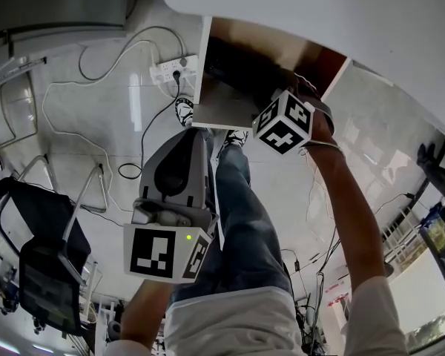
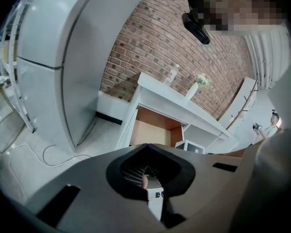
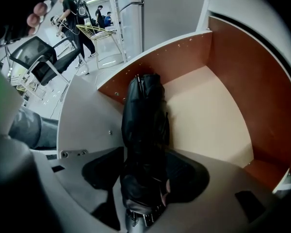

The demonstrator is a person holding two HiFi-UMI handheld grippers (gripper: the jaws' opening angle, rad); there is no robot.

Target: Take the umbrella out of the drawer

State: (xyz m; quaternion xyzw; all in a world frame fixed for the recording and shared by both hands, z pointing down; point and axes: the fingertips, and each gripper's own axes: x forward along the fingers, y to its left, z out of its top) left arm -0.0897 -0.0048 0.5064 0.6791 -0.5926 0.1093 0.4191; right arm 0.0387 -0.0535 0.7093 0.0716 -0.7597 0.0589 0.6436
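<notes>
Jaws of the right gripper (image 3: 144, 188) stand wide apart, pointing down into the open drawer (image 3: 211, 106). They straddle the near end of the umbrella (image 3: 144, 125) without pressing on it, and dark gaps show on either side. That end sits right between them. From there the umbrella's long axis runs straight away from the jaws, flat on the drawer floor, beside the wall on the jaws' left. Its far end points at the back wall and lies close to it. I cannot tell which end is the handle.

It is a folded, compact umbrella in black fabric, so probably light, with a stiff core under a soft, rather slick skin that may shift under the pads. A firm hold across the body, a little further along than this end, should keep it from drooping or sliding out.

Farthest from the drawer, the left gripper (image 2: 145, 171) hangs back, its jaws together on nothing.
</notes>
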